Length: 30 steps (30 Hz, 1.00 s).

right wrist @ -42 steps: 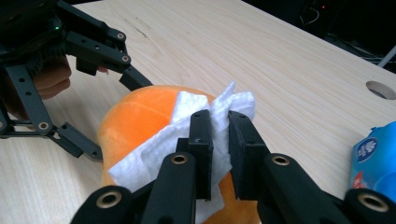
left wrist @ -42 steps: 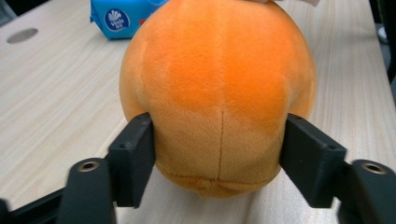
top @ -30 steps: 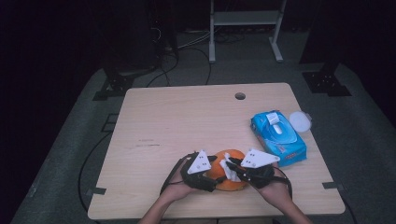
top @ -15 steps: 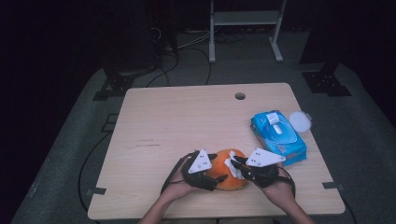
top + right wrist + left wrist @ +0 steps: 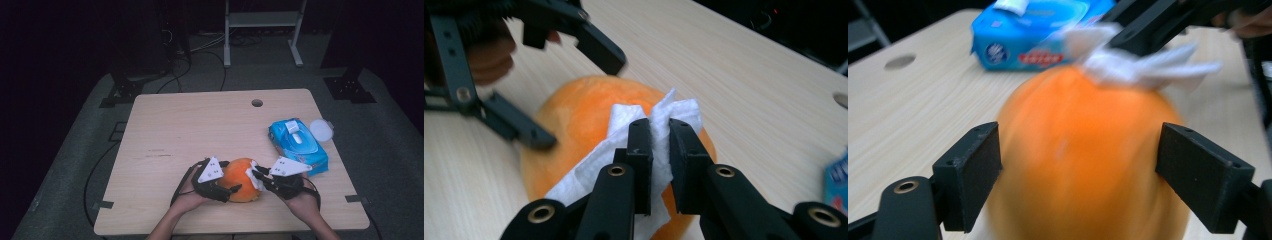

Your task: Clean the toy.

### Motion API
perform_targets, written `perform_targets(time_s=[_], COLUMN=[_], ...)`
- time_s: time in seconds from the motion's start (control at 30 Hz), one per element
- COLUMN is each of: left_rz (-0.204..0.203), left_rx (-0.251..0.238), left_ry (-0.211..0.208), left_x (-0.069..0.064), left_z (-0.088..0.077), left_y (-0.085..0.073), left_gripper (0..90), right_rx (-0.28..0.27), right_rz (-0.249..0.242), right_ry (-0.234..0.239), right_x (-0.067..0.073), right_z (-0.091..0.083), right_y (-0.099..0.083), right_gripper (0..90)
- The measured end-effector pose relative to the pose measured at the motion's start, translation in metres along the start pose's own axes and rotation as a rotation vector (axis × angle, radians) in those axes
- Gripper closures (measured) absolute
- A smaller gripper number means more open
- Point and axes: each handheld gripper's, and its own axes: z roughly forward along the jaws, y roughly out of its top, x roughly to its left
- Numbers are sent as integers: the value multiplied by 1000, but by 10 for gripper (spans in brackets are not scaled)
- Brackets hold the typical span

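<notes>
While the person's hands rest at the near edge of the table [image 5: 165, 125], the two grippers meet over an orange fruit [image 5: 241, 179] lying close to that edge, a little right of the middle. The left gripper [image 5: 231, 190] straddles the fruit from the left; its jaws have just been opening, and in the left gripper view the fruit [image 5: 1083, 155] sits between them, the left pad at its skin and the right pad a sliver clear, so no real squeeze shows. The right gripper [image 5: 255, 176] comes in from the right with its jaws pinched narrow on a folded white tissue [image 5: 659, 120], which is pressed against the top of the fruit. Farther back on the right lies a blue pack of wet wipes [image 5: 297, 145], with a round white lid [image 5: 320, 130] just beyond it by the table's right edge. Farther still, a small round hole [image 5: 257, 103] sits near the far edge.
</notes>
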Motion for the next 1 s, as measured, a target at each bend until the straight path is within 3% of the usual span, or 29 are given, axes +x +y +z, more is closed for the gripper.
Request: perform_targets(time_s=[0.03, 0.1, 0.13, 0.23, 0.27, 0.37, 0.5, 0.6, 0.7, 1.0], left_rz=[14, 4, -35, -63, -95, -128, -133, -133, -128, -151], left_rx=[14, 19, 43, 47, 47, 42, 37, 28, 35, 26], left_ry=[8, 2, -11, -19, -15, -18, -19, -24, -16, -25], left_x=[-1, 0, 6, 12, 17, 22, 22, 20, 20, 24], left_z=[1, 2, 1, 0, -2, -5, -4, 0, -2, -5], left_y=[-1, -2, -7, -11, -15, -20, -21, -21, -21, -24], left_gripper=[210, 284, 315, 344, 347, 348, 349, 348, 348, 348], right_rx=[-8, -12, -4, 3, 9, 29, 32, -7, 1, 63], right_rz=[-13, -26, -35, -18, -9, 14, 34, 47, 3, 35], right_ry=[5, 11, 11, 12, 9, 16, 22, 42, 45, 44], right_x=[2, 4, 6, 1, -2, -8, -10, -6, 1, -10], right_z=[1, 3, 4, 3, 2, -1, -3, 1, 9, -8], right_y=[3, 4, 4, 0, -3, -11, -15, -3, 4, -21], right_gripper=[794, 794, 794, 793, 793, 793, 794, 794, 793, 794])
